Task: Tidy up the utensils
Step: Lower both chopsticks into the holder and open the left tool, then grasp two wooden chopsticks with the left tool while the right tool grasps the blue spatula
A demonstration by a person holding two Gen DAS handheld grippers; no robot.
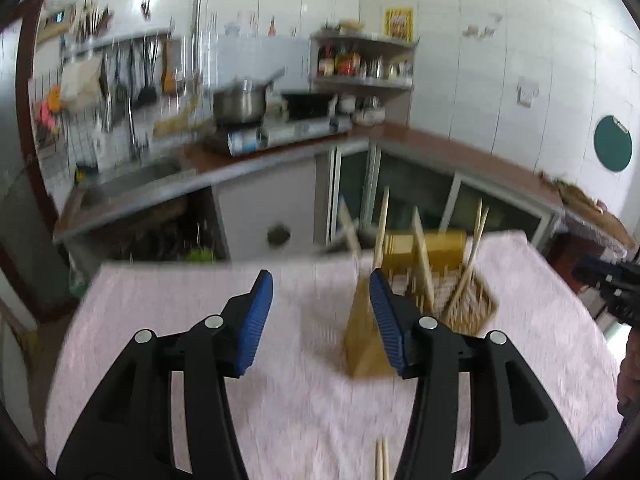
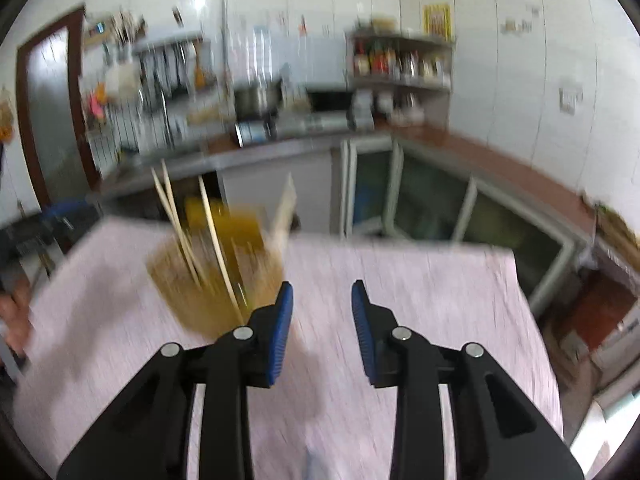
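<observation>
A wooden utensil holder [image 1: 370,336] stands on the pink tablecloth [image 1: 200,320], with several chopsticks [image 1: 380,224] and a flat wooden utensil [image 1: 422,252] sticking up from its slatted part [image 1: 472,300]. My left gripper [image 1: 320,312] is open and empty, its right finger just in front of the holder. A pair of chopsticks [image 1: 382,460] lies on the cloth near the bottom edge. In the right wrist view the holder [image 2: 216,280] with chopsticks [image 2: 180,228] is blurred at the left. My right gripper [image 2: 322,320] is open and empty beside it.
The right gripper's body [image 1: 612,288] shows at the right edge of the left view. Behind the table [image 2: 400,272] runs an L-shaped kitchen counter [image 1: 460,148] with a sink [image 1: 136,176], a pot [image 1: 240,102] on a stove and a spice shelf [image 1: 364,64]. Both views are motion-blurred.
</observation>
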